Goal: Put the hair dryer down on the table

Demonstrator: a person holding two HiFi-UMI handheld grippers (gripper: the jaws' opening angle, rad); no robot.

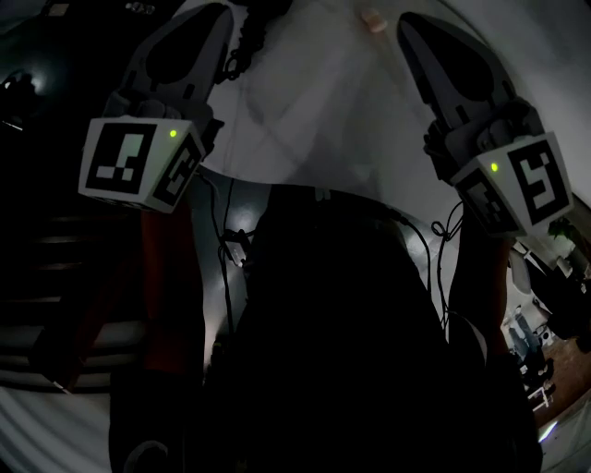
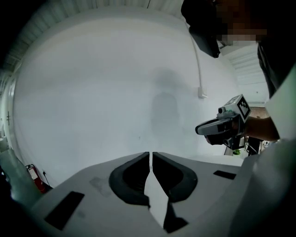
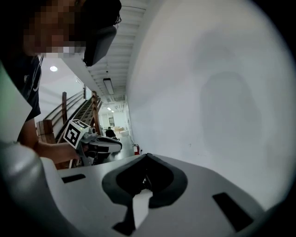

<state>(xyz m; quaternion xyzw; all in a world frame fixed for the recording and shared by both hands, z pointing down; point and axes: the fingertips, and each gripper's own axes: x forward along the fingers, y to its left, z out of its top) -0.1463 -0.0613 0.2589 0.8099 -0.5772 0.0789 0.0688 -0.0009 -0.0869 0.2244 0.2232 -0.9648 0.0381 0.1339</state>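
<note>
No hair dryer shows in any view. My left gripper (image 1: 218, 13) is raised at the upper left of the head view, its marker cube (image 1: 138, 162) toward me. Its jaws (image 2: 151, 153) meet tip to tip with nothing between them, facing a bare white wall (image 2: 106, 88). My right gripper (image 1: 411, 23) is raised at the upper right, and its jaws (image 3: 147, 156) also look closed and empty. Each gripper camera sees the other gripper held out in a hand: the right gripper (image 2: 203, 128) and the left gripper (image 3: 118, 146).
A pale surface (image 1: 323, 111) lies beyond the grippers, with a small pinkish object (image 1: 372, 18) at its far edge. Dark cables (image 1: 229, 249) hang by my body. A red fire extinguisher (image 2: 34, 178) stands by the wall, and a staircase (image 3: 83, 111) rises down the corridor.
</note>
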